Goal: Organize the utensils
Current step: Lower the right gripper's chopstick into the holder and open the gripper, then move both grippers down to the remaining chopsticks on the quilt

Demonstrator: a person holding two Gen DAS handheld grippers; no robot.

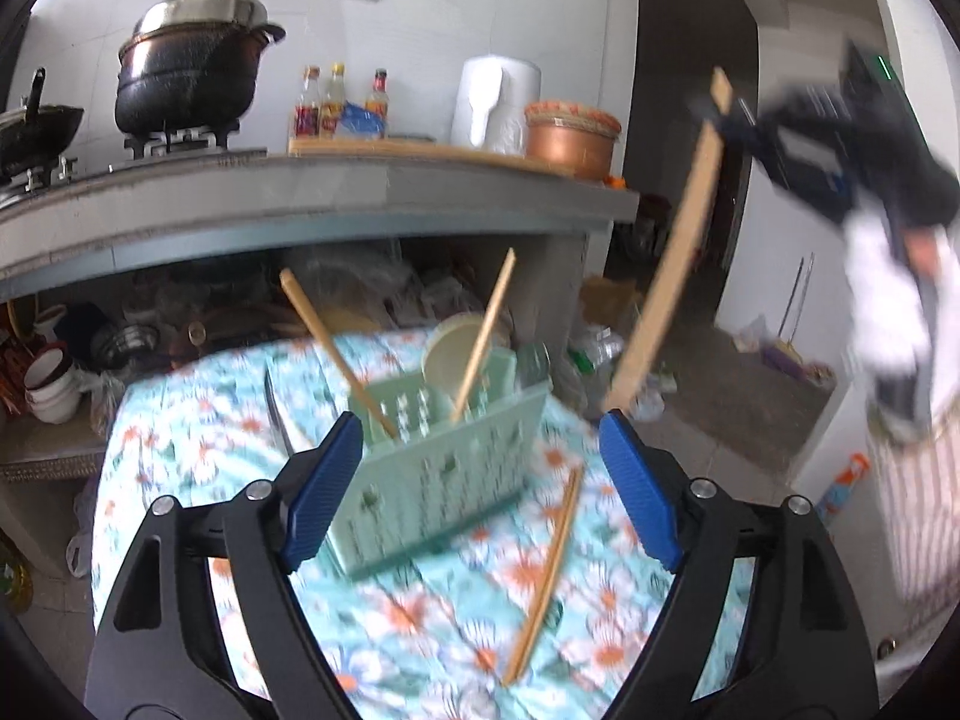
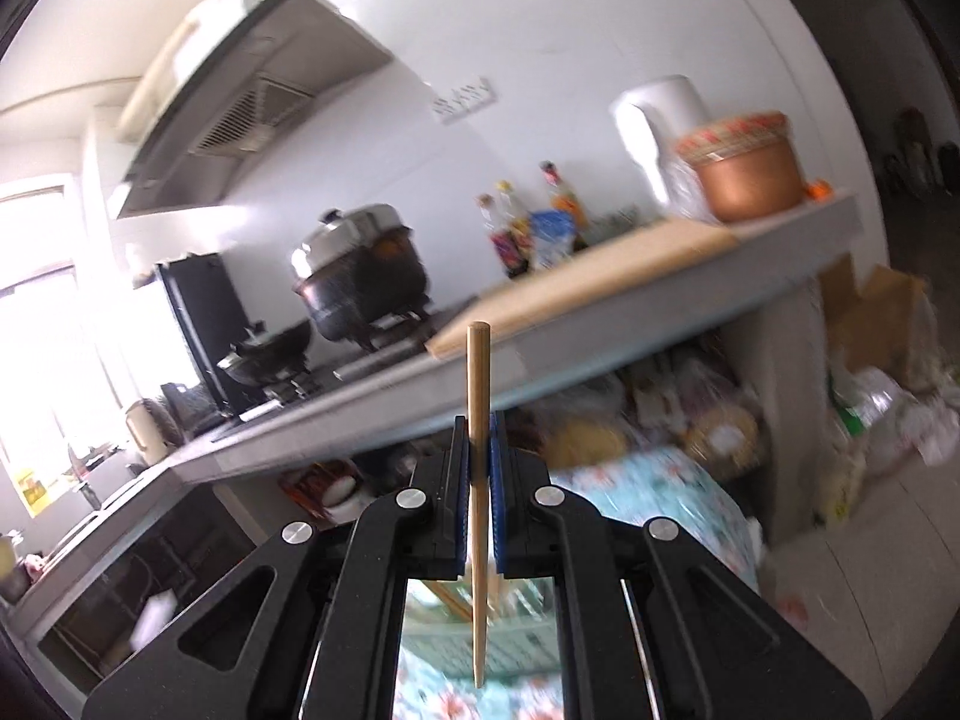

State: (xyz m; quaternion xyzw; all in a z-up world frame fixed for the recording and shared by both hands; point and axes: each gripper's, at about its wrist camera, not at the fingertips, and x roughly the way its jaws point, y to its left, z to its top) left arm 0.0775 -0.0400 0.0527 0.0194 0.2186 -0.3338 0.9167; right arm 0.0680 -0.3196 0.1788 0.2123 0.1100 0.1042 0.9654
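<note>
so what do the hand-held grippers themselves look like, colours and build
Both match. The left hand-held gripper has matte black angular linkage arms with triangular cutouts, round silver pivot bolts, and two ribbed blue finger pads. The right hand-held gripper shows the same black frame, silver bolts and blue pads. No cables are visible.

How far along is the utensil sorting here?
Done: two chopsticks stand in the green basket. In hand: the right tool grips another chopstick. Left: one chopstick lies on the floral cloth; the left tool is open.
</note>
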